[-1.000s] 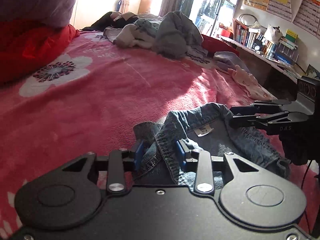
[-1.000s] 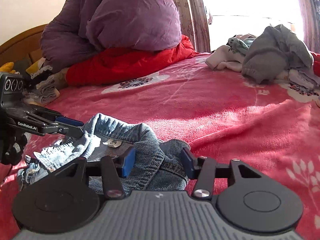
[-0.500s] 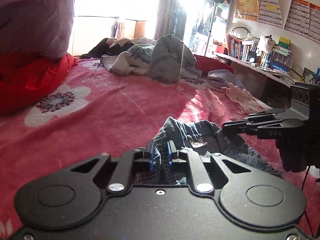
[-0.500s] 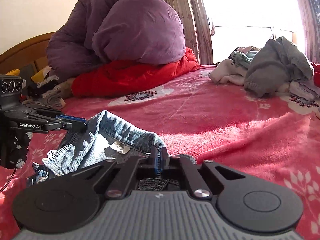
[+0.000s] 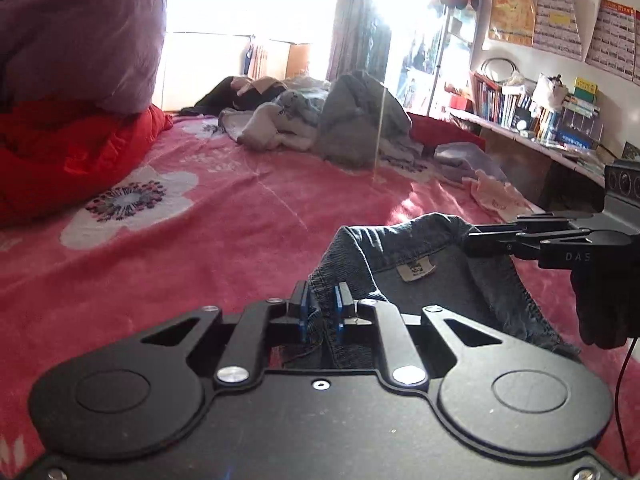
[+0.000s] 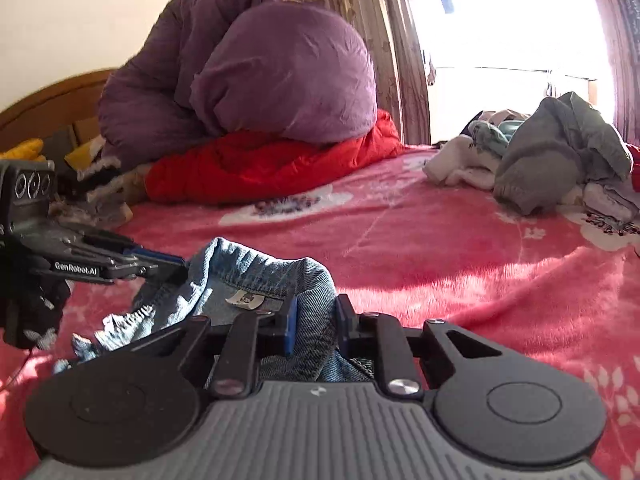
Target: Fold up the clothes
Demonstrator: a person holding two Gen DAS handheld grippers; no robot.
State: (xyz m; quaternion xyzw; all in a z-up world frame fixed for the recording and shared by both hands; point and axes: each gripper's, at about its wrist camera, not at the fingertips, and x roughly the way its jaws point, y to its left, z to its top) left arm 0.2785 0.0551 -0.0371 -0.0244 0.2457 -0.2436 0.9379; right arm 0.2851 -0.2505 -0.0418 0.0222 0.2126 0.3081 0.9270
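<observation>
A blue denim garment (image 5: 424, 248) with a white label (image 5: 416, 270) at its neck lies bunched on the pink flowered blanket (image 5: 208, 240). My left gripper (image 5: 322, 304) is shut on its left upper edge, with denim pinched between the blue pads. My right gripper (image 6: 314, 320) is shut on a thicker fold of the same garment (image 6: 256, 272). The edge between the two grips is lifted off the bed and hangs slack. Each view shows the other gripper from the side: the right gripper (image 5: 476, 238), held by a black-gloved hand, and the left gripper (image 6: 178, 260).
A heap of grey and white clothes (image 5: 340, 128) lies at the far side of the bed. A purple duvet (image 6: 280, 80) rests on a red quilt (image 6: 272, 160) by the headboard. A small pink garment (image 5: 496, 196) lies near a book-laden shelf (image 5: 528, 112).
Both grippers went from open around the denim edge to shut on it. The pinched edge has risen off the blanket and both views have tipped upward.
</observation>
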